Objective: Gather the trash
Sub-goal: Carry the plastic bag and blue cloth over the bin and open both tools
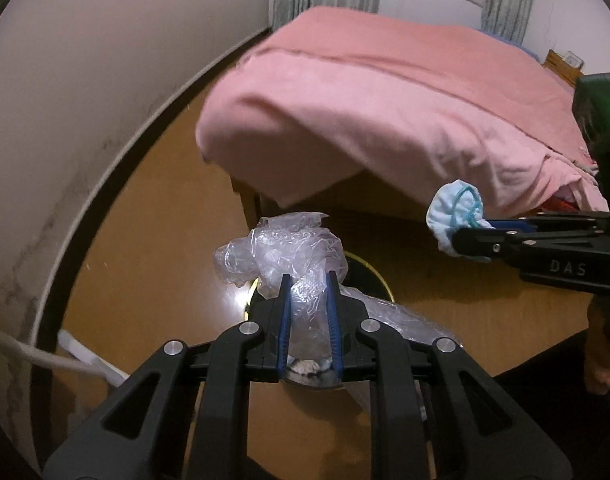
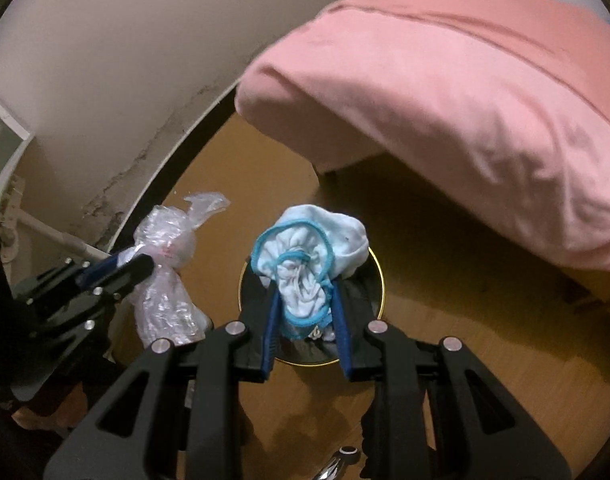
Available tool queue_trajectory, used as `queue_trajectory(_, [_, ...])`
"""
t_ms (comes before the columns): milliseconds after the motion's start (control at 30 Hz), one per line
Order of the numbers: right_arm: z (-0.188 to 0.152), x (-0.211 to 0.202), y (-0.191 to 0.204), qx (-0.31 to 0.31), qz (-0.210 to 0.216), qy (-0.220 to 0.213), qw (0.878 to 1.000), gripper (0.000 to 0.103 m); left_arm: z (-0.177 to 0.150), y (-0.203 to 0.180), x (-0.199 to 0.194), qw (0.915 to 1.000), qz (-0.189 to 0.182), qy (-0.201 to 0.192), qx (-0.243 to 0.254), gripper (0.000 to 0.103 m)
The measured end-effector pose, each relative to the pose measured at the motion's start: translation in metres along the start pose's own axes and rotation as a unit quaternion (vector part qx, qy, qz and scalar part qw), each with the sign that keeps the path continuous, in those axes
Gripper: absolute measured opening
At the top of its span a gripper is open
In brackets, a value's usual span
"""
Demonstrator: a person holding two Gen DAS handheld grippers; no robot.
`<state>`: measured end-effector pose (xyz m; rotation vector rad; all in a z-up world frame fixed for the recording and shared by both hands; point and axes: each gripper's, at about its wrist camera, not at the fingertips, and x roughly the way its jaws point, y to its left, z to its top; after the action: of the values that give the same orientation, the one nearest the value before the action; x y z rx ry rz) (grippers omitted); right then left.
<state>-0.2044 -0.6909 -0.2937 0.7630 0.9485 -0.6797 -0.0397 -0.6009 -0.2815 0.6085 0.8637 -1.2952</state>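
My left gripper (image 1: 309,280) is shut on a crumpled clear plastic bag (image 1: 281,254), which hangs over a round dark bin with a gold rim (image 1: 379,280) on the floor. The same bag (image 2: 165,276) and left gripper (image 2: 143,266) show at the left in the right wrist view. My right gripper (image 2: 303,284) is shut on a scrunched light-blue face mask (image 2: 309,256) with turquoise ear loops, directly above the bin (image 2: 375,280). From the left wrist view the mask (image 1: 457,214) and right gripper (image 1: 459,240) sit at the right.
A bed with a pink blanket (image 1: 385,108) overhangs the wooden floor (image 1: 153,220) just behind the bin. A stained pale wall (image 1: 85,80) with dark skirting curves along the left. A white cable or pipe (image 1: 45,356) runs at the lower left. A hand (image 1: 609,356) holds the right gripper's handle.
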Motion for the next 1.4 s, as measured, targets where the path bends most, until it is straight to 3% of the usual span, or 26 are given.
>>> queue_trajectory(233, [0.002, 0.029, -0.001, 0.005, -0.003, 0.021, 1.000, 0.024, -0.004, 0.001, 0.023, 0.9999, 0.007, 0.010, 0.006, 0.016])
queue_trajectory(800, [0.006, 0.034, 0.000, 0.006, 0.007, 0.022, 1.000, 0.027, -0.003, 0.006, 0.024, 0.9999, 0.007, 0.010, -0.003, 0.016])
queue_trajectory(833, [0.006, 0.033, 0.000, 0.006, 0.007, 0.021, 1.000, 0.030, -0.003, 0.007, 0.024, 0.9999, 0.006, 0.011, -0.004, 0.016])
queue_trajectory(933, [0.003, 0.028, -0.001, 0.014, 0.007, 0.012, 1.000, 0.060, -0.002, 0.007, 0.024, 0.9999, 0.006, 0.013, -0.005, 0.016])
queue_trajectory(1033, [0.005, 0.024, 0.002, 0.013, 0.008, 0.005, 1.000, 0.062, -0.001, 0.005, 0.025, 0.9999, 0.005, 0.016, -0.002, 0.017])
queue_trajectory(1133, [0.006, 0.025, 0.002, 0.015, 0.009, 0.008, 1.000, 0.062, -0.002, 0.004, 0.028, 0.9997, 0.004, 0.023, 0.001, 0.029])
queue_trajectory(1200, [0.006, 0.024, 0.002, 0.015, 0.008, 0.007, 1.000, 0.062, -0.002, 0.002, 0.028, 0.9998, 0.002, 0.020, 0.002, 0.051])
queue_trajectory(1267, [0.007, 0.023, 0.001, 0.017, 0.009, 0.006, 1.000, 0.062, -0.001, 0.000, 0.026, 0.9999, 0.004, 0.014, 0.006, 0.059])
queue_trajectory(1400, [0.006, 0.024, 0.000, 0.019, 0.009, 0.007, 1.000, 0.062, -0.001, -0.003, 0.028, 0.9998, 0.005, 0.015, 0.008, 0.060])
